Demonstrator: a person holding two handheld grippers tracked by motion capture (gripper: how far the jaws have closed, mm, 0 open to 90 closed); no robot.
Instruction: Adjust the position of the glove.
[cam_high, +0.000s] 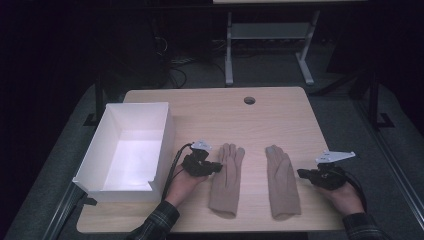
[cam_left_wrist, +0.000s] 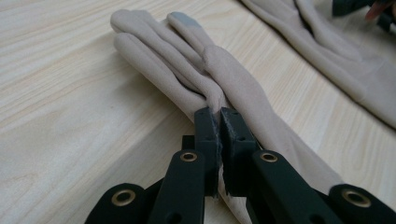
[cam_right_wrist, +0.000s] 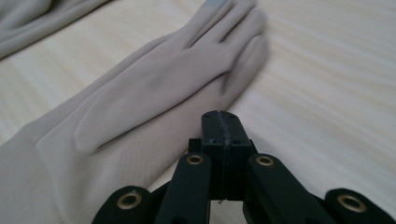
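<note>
Two beige gloves lie flat on the wooden tabletop (cam_high: 280, 105), fingers pointing away from the person, cuffs toward the near edge. The left glove (cam_high: 226, 179) lies just right of the left tongs (cam_high: 218, 167); the right glove (cam_high: 281, 182) lies just left of the right tongs (cam_high: 301, 173). In the high view the black tongs merge with the dark hands, so their jaws are hard to make out there. The left gripper view resolves them: the left tongs (cam_left_wrist: 219, 122) are clenched on the edge of the left glove (cam_left_wrist: 187, 60), with fabric pinched between the jaws. In the right gripper view the right tongs (cam_right_wrist: 223, 122) are clenched with nothing between them, their tips just beside the right glove (cam_right_wrist: 159, 88); whether they touch it cannot be told. Both hands rest low on the tabletop, pointing inward. An open white box (cam_high: 92, 165) stands at the left.
</note>
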